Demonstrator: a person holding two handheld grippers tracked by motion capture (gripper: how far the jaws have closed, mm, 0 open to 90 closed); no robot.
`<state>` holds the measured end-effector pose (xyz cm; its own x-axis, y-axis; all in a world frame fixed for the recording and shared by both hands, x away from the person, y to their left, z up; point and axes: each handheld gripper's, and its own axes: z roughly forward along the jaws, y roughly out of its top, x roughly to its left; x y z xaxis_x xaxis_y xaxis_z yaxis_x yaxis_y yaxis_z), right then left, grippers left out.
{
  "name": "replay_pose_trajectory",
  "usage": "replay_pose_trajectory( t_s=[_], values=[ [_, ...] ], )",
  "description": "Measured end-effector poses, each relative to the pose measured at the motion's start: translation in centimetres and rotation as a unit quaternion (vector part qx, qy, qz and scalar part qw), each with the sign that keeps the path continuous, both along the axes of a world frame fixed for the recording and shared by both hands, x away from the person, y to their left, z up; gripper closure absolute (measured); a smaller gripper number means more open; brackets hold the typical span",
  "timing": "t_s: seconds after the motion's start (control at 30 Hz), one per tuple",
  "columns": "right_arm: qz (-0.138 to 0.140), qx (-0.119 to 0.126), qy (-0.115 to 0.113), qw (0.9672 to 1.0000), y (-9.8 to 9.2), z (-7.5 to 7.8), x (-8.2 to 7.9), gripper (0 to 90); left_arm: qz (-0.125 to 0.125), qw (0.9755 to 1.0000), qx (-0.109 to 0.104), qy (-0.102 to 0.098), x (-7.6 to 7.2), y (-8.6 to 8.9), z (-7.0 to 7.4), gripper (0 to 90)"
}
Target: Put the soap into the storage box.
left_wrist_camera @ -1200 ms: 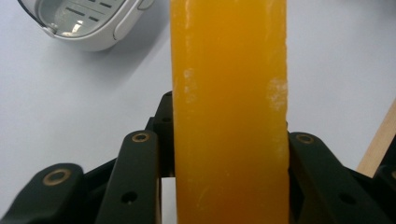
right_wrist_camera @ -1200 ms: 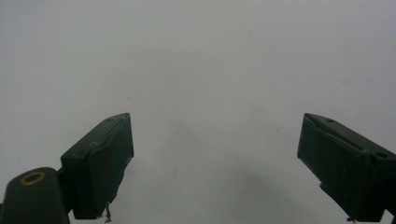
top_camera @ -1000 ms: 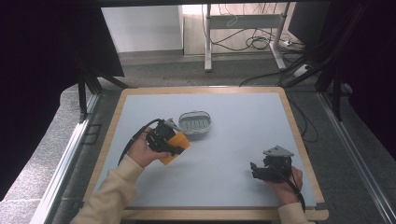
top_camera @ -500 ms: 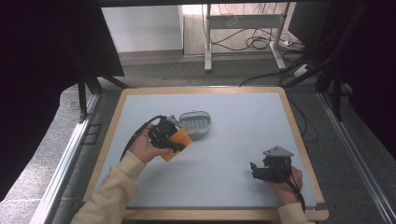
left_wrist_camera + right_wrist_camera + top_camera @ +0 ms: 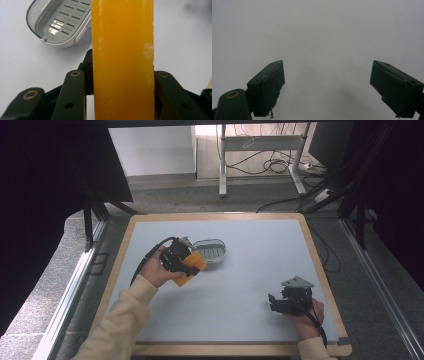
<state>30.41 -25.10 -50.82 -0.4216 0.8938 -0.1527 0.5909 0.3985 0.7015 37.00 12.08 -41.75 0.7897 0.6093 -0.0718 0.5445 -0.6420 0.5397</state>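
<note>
Left gripper [image 5: 192,265] clamps orange bar [image 5: 122,60] (soap, perhaps) beside dish [image 5: 60,22].

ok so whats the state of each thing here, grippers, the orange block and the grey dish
left gripper: shut on the orange block, held above the table
orange block: clamped between the jaws, off the table
grey slotted dish: empty, lying on the table beside the left gripper
right gripper: open, jaws wide apart, holding nothing
table: flat, pale grey top
</note>
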Motion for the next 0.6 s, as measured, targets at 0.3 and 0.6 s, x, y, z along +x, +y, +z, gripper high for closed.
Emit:
replay_pose_trajectory(
  t_s=[0.3,0.6],
  values=[
    [0.0,-0.001,0.0,1.0,-0.1,0.0,0.0,13.3,-0.031,0.9994,-0.014,0.011,1.3,-0.2,0.1,61.9],
    [0.002,0.0,0.002,1.0,-0.1,0.0,0.0,13.3,-0.039,0.9992,-0.003,0.009,2.4,-0.5,0.1,61.9]
  ],
)
